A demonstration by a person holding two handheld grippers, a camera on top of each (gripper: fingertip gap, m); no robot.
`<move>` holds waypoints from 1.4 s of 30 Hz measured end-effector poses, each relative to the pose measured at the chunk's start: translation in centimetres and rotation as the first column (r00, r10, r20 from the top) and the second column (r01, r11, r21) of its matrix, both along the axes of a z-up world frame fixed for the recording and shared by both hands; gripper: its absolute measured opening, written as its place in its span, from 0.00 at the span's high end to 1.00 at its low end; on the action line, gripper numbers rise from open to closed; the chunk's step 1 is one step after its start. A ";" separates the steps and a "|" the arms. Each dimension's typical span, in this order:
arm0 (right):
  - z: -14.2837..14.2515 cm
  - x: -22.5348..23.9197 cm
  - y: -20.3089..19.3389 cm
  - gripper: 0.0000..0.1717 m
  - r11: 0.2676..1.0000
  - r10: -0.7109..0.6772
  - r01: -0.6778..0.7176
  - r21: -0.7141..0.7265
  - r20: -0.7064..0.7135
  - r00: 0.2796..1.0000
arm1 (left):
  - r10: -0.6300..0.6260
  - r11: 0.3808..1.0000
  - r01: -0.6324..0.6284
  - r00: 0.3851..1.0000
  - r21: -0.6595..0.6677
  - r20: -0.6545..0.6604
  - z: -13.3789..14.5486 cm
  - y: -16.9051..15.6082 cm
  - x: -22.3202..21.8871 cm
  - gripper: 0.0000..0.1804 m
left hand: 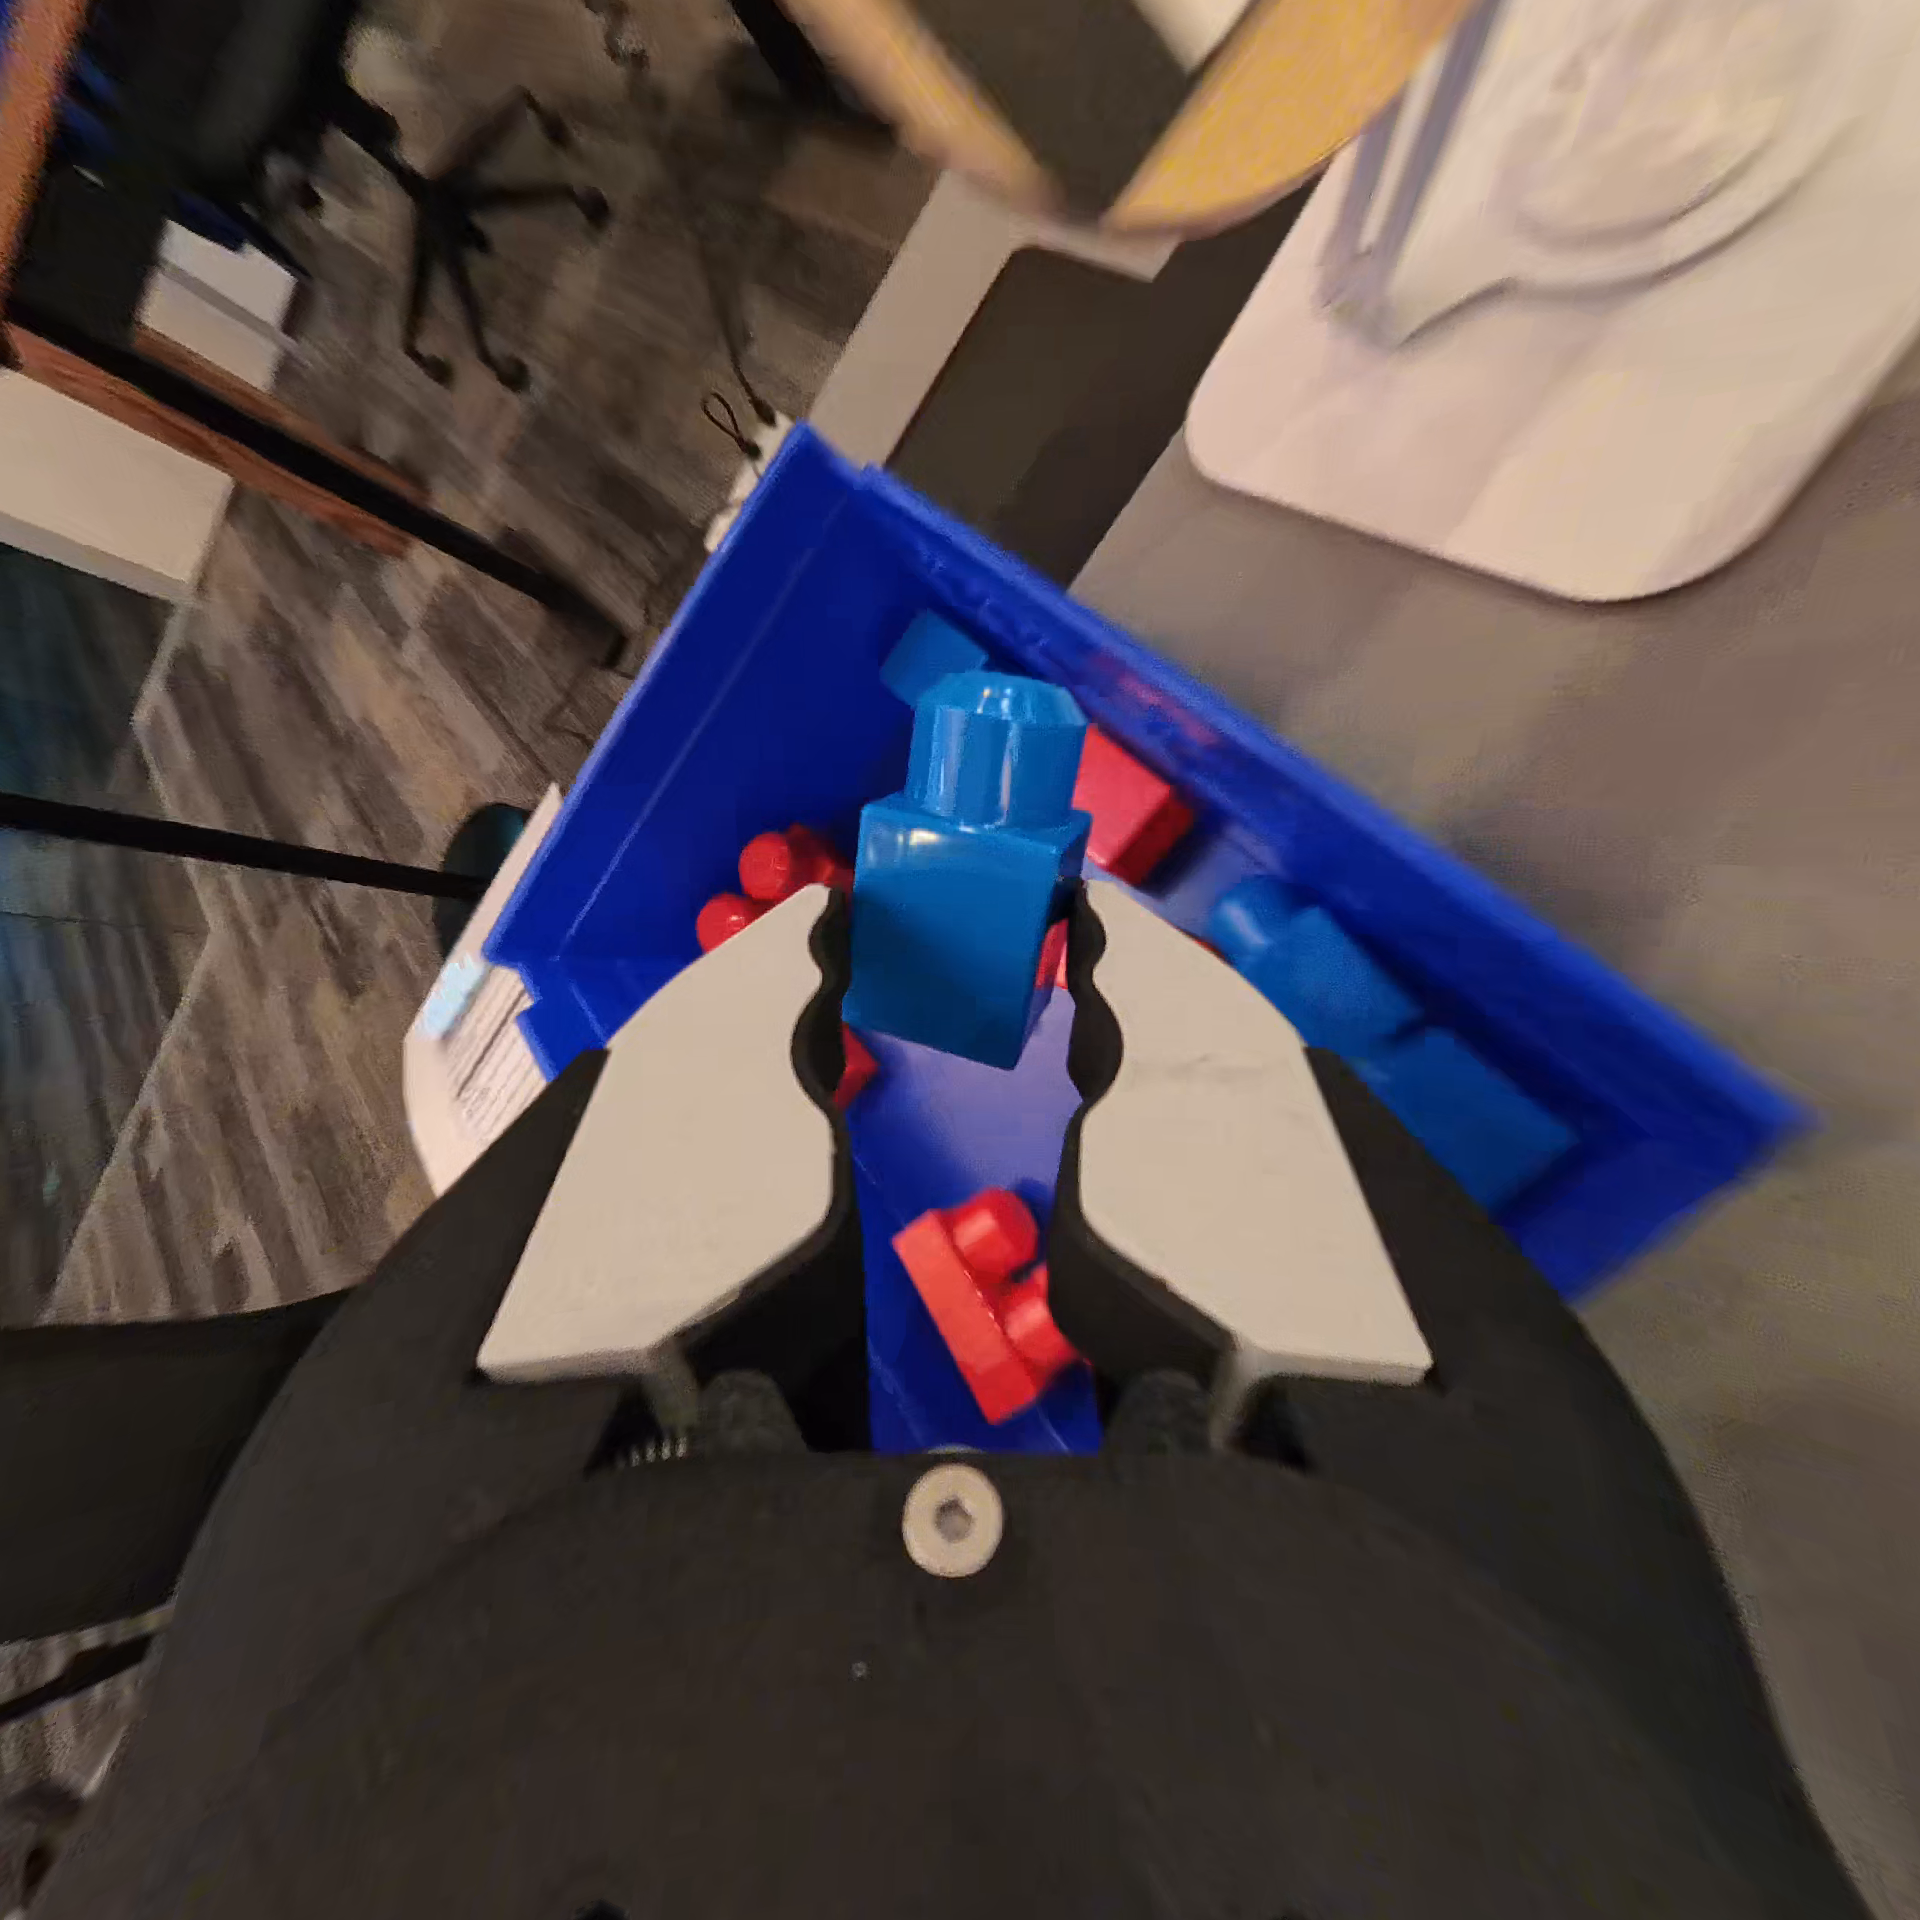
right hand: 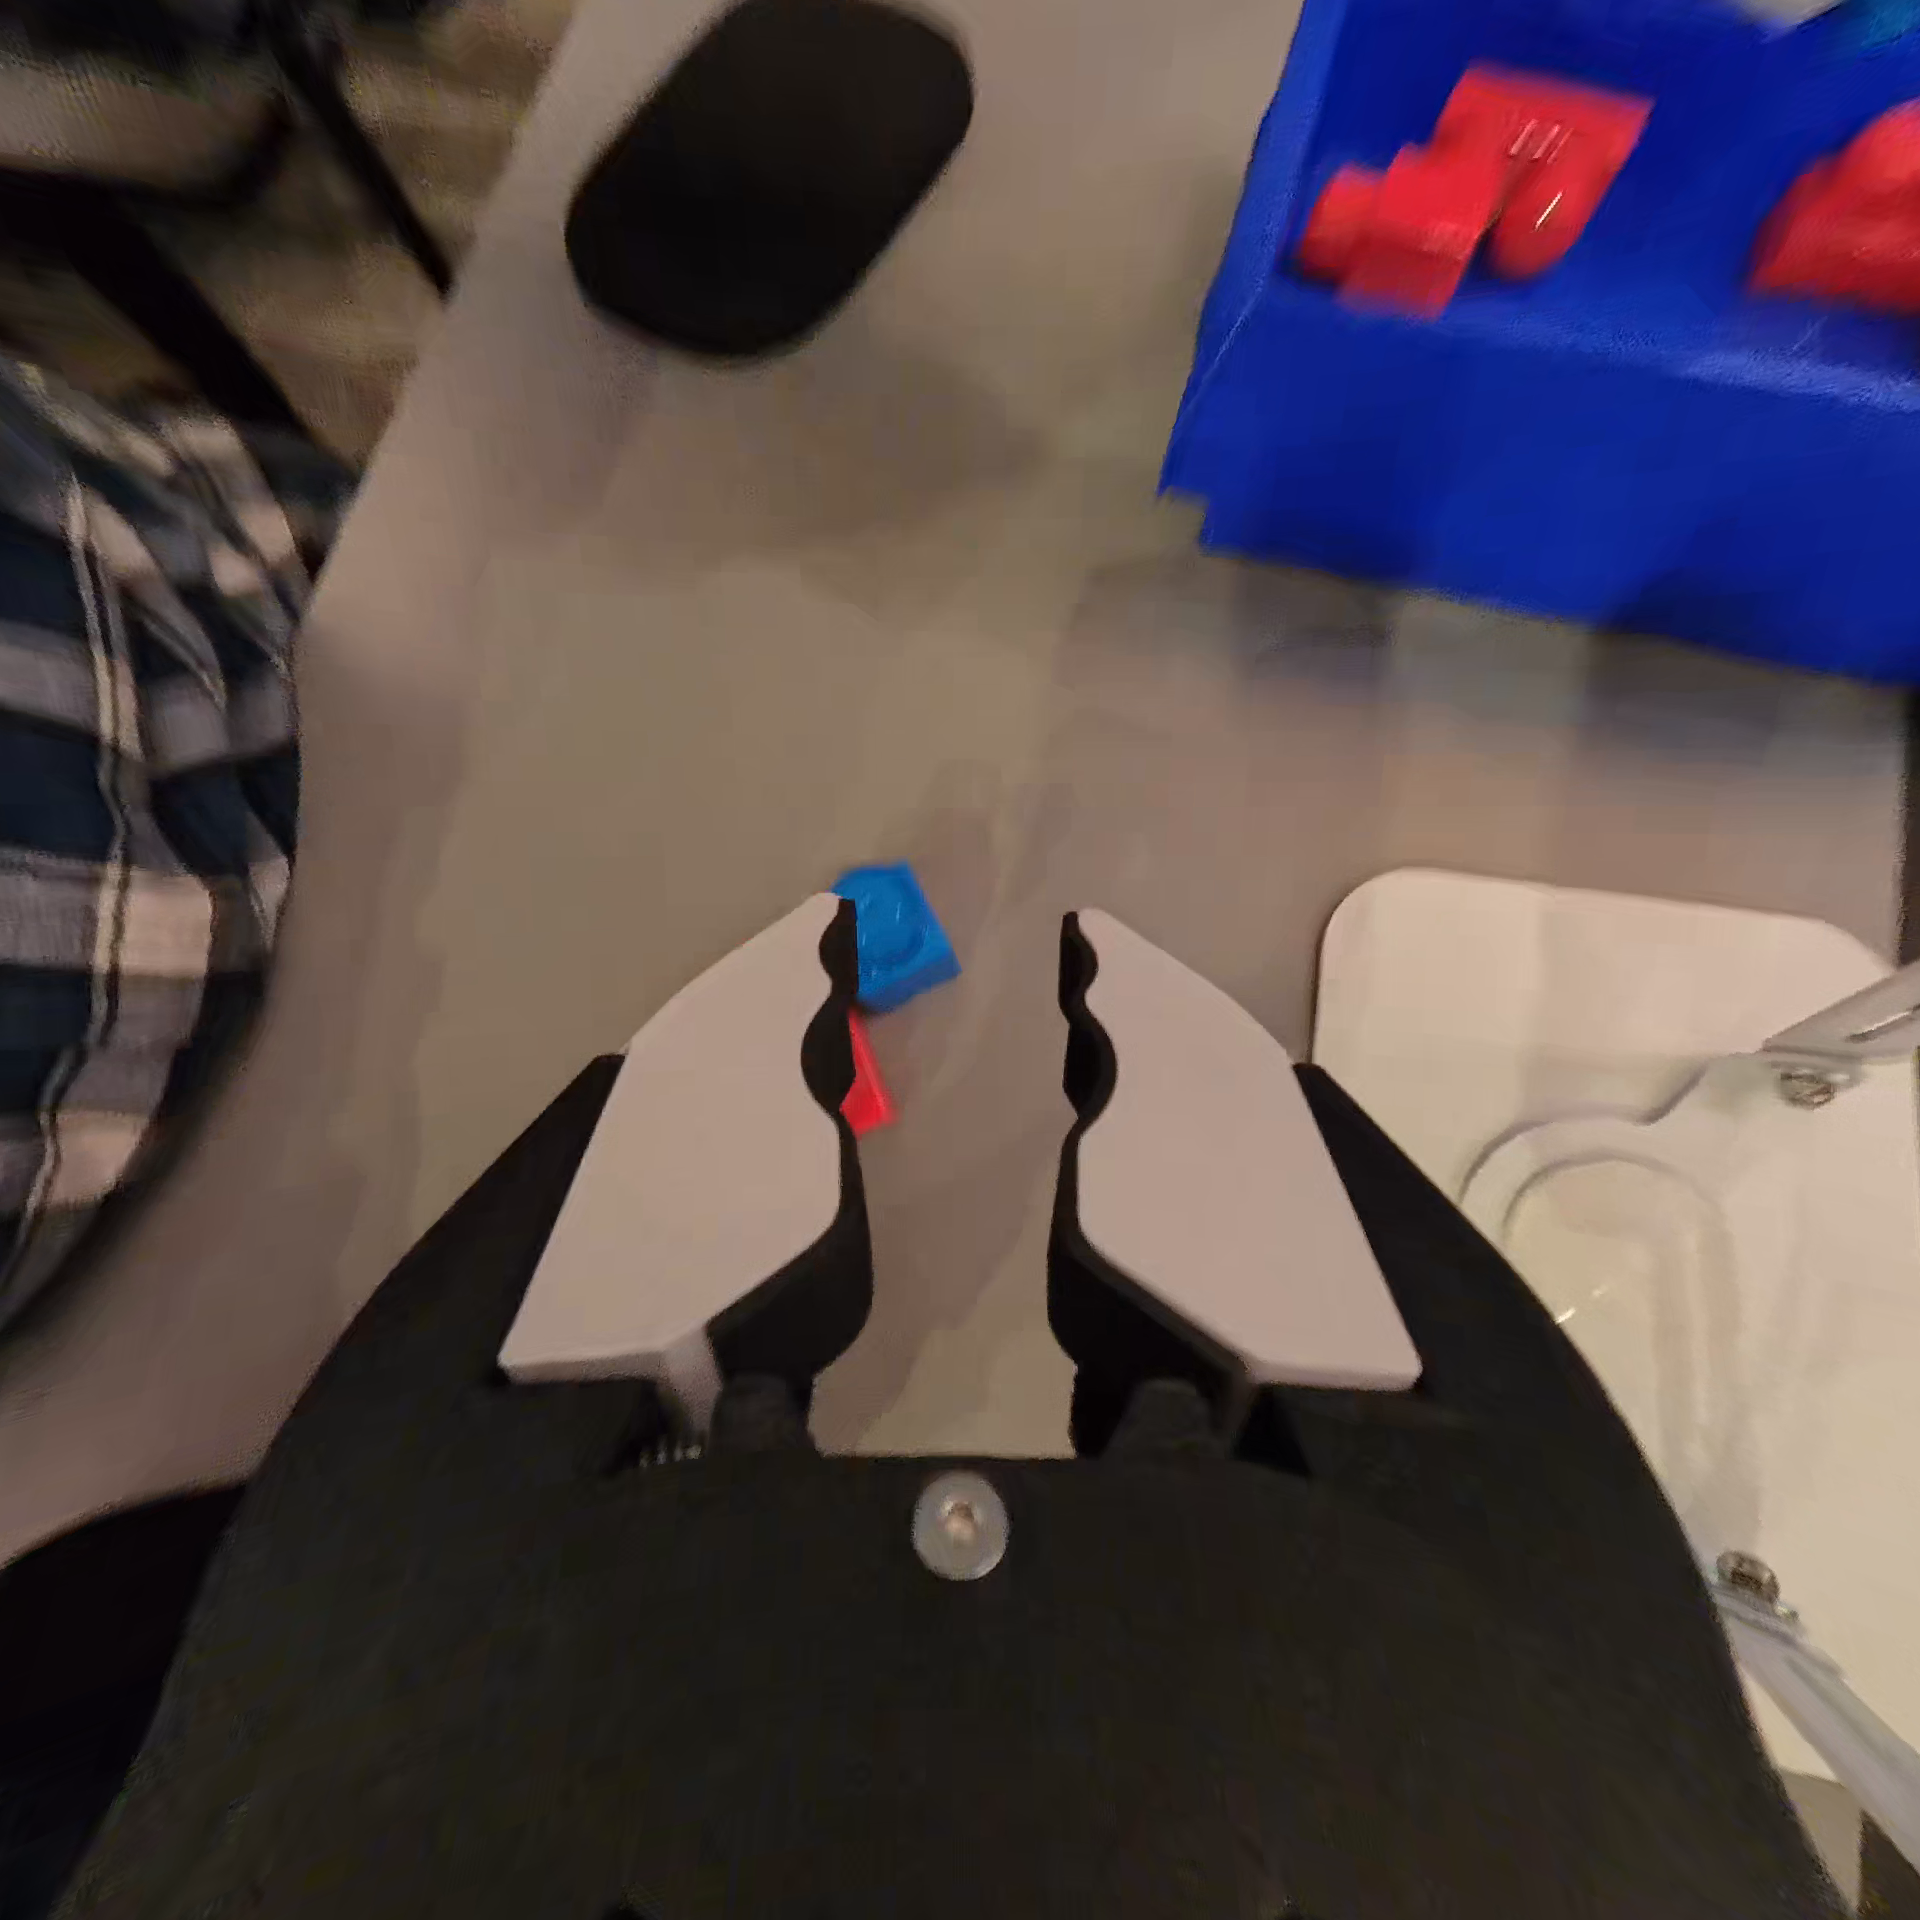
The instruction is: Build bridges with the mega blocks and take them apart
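Left gripper (left hand: pixel 956 935) above grey table (left hand: pixel 1403 790), carpet (left hand: pixel 343 665)

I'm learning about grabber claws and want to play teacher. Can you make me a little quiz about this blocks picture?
1. True or false: the left gripper grips a blue block.
2. What colour is the bin?
3. The right gripper is: A) gripping a red block B) open C) gripping a cup.

Key: 1 true; 2 blue; 3 B: open above the table, with a small blue block lying below.
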State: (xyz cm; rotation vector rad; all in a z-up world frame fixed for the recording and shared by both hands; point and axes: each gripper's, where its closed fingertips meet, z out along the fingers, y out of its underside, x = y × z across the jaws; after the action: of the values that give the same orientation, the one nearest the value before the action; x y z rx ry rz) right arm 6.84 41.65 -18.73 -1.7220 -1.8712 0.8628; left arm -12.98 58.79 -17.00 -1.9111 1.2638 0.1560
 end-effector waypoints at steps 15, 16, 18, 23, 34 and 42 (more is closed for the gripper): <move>4.0 -4.4 1.8 0.71 0.929 -0.295 0.195 -0.315 -0.309 0.904 | -0.078 0.925 0.112 0.991 0.363 -0.107 1.1 -13.9 15.1 0.78; 4.1 -4.4 2.3 0.76 0.925 -0.315 0.213 -0.313 -0.325 0.892 | -0.068 0.919 0.104 0.992 0.381 -0.107 1.4 -13.8 15.4 0.78; 4.2 -4.1 2.8 0.78 0.925 -0.325 0.222 -0.309 -0.337 0.884 | -0.051 0.913 0.096 0.991 0.397 -0.122 1.8 -13.6 15.7 0.78; 4.3 -2.6 2.8 0.79 0.954 -0.254 0.186 -0.234 -0.303 0.919 | -0.107 0.925 0.128 0.991 0.356 -0.078 1.1 -14.1 17.0 0.78; -6.7 2.1 -0.5 0.80 0.941 0.116 -0.230 0.248 0.402 0.908 | -0.081 0.996 0.079 0.995 0.033 0.063 -4.5 -16.7 13.2 0.75; -8.3 3.8 0.0 0.80 0.876 0.054 -0.332 0.351 0.611 0.790 | -0.083 0.996 0.083 0.997 -0.043 0.002 -7.3 -17.9 12.2 0.75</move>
State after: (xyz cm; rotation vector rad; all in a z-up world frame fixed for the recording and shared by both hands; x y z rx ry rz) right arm 10.64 41.68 -27.06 -1.6104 -2.4398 -0.0997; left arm -0.81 40.94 -24.29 -1.8906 1.3542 0.0858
